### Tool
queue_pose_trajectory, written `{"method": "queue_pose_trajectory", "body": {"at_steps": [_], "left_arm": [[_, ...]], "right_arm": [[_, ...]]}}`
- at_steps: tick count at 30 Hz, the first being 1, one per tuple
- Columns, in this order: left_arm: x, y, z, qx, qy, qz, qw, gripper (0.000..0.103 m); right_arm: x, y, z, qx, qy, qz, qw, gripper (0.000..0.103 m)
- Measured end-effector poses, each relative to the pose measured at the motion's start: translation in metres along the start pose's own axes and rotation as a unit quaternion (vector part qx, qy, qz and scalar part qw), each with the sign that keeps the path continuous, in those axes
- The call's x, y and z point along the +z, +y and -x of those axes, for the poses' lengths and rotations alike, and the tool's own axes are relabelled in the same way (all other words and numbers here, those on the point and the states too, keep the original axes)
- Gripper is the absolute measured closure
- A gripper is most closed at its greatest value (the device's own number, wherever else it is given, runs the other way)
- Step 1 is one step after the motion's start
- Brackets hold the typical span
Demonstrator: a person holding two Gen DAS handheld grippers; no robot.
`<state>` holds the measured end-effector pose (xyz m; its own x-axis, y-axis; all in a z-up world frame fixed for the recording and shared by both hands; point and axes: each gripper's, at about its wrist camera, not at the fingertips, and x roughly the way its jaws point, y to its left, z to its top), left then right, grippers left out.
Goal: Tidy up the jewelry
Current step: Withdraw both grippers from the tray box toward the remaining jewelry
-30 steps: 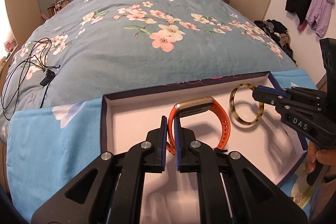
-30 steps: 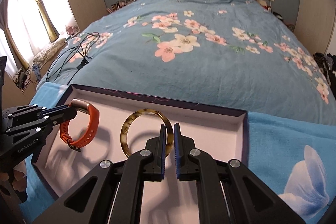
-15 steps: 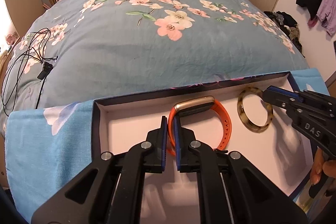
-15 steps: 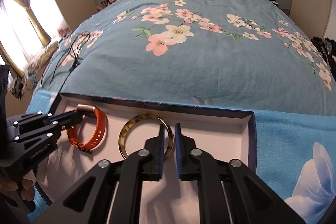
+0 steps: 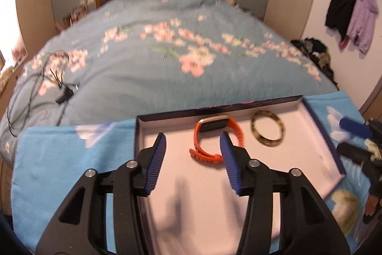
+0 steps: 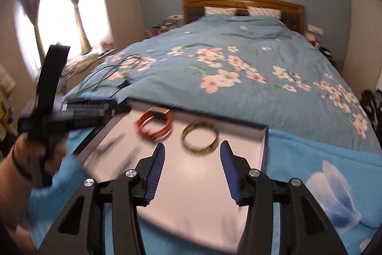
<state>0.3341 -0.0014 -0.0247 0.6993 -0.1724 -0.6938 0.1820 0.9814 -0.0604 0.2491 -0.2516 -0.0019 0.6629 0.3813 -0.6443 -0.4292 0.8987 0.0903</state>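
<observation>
An orange watch band [image 5: 198,135] with a gold-edged face lies in the shallow pink-lined tray [image 5: 181,183], near its far wall. A tortoiseshell bangle [image 5: 269,143] lies just to its right. My left gripper [image 5: 193,135] hovers over the tray with its jaws opening; the band lies past the pads, untouched. In the right wrist view my right gripper [image 6: 193,144] is also opening above the bangle [image 6: 200,150], which is free of its pads. The band [image 6: 152,133] is blurred there. The left gripper [image 6: 114,106] shows at the tray's left edge, the right gripper [image 5: 351,140] at its right.
The tray rests on a light blue towel [image 5: 59,159] at the foot of a bed with a blue flowered duvet [image 5: 167,78]. Black cables [image 5: 47,83] lie on the duvet's left. Clothes [image 5: 351,13] hang on the right wall. A hand [image 6: 55,157] grips the left tool.
Both grippers were shut, left on the orange band and right on the bangle; both have let go, opened and drawn back upward. Band and bangle now lie in the tray.
</observation>
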Motion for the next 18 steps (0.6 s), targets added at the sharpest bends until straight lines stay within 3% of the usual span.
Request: {"method": "queue_pose_trajectory", "body": {"at_steps": [3,7,13,18], "left_arm": [[-0.016,-0.007,0.040,-0.008,-0.037,-0.018,0.9991,0.051],[-0.052,-0.017,0.082,-0.021,-0.052,-0.039,0.9977,0.048],[-0.105,-0.027,0.114,-0.042,-0.049,-0.051,0.9966,0.048],[-0.140,-0.035,0.127,-0.054,-0.042,-0.054,0.9962,0.048]], "right_arm": [[-0.026,0.009,0.020,0.011,0.004,0.017,1.000,0.057],[-0.062,0.016,0.037,0.018,0.022,0.030,0.999,0.058],[-0.101,0.020,0.053,0.028,0.048,0.020,0.998,0.068],[-0.121,0.032,0.057,0.034,0.065,0.040,0.997,0.071]]}}
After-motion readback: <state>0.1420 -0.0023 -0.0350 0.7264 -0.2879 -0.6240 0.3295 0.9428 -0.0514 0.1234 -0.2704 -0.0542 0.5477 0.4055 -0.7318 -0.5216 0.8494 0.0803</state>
